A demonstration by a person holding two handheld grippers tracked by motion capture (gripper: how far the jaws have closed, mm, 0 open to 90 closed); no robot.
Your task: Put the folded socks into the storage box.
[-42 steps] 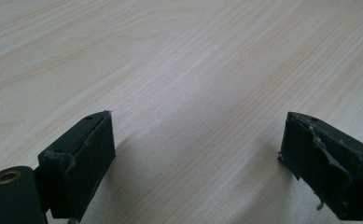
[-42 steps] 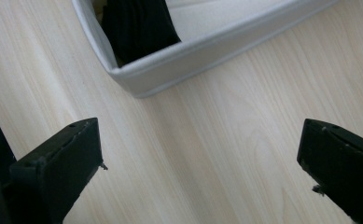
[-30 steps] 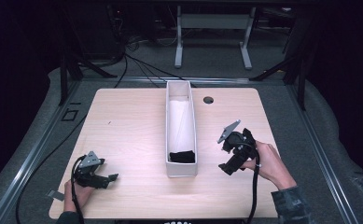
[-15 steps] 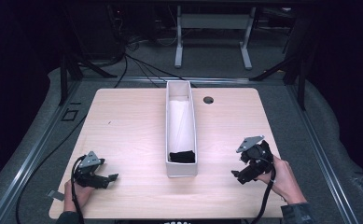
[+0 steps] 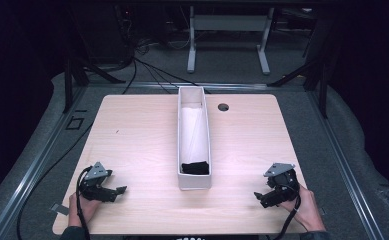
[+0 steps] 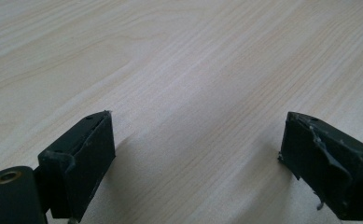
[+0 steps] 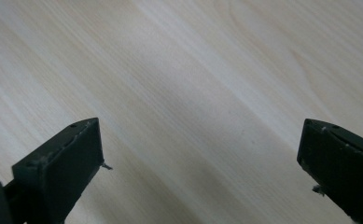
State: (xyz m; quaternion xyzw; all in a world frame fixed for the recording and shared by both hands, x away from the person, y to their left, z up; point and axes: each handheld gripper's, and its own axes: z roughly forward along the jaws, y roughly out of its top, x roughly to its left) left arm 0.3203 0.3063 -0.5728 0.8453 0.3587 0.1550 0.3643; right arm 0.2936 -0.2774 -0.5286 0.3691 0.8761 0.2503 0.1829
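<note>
Pale wood covers the counter (image 5: 142,145) in the high view, with a long white box (image 5: 193,140) standing along its middle, running from the far edge toward the near one. A black cloth (image 5: 195,168) lies bunched in the near end of the box, resting on the bottom against the near wall; the rest of the box floor is bare and white. A small round hole (image 5: 223,107) sits in the counter just right of the far end of the box. The left gripper (image 5: 113,192) rests on the near left corner, held by the person's left hand (image 5: 82,210), its jaws pointing right toward the box but well apart from it. The right gripper (image 5: 262,197) rests on the near right part of the counter in the right hand (image 5: 307,210), its jaws pointing left toward the box, also well apart from it.

From the left gripper view, the left gripper (image 6: 195,154) has its jaws spread wide and released, with bare wood grain between them.

From the right gripper view, the right gripper (image 7: 200,158) likewise has its jaws wide apart and released, holding nothing, low over the bare counter (image 7: 193,84).
</note>
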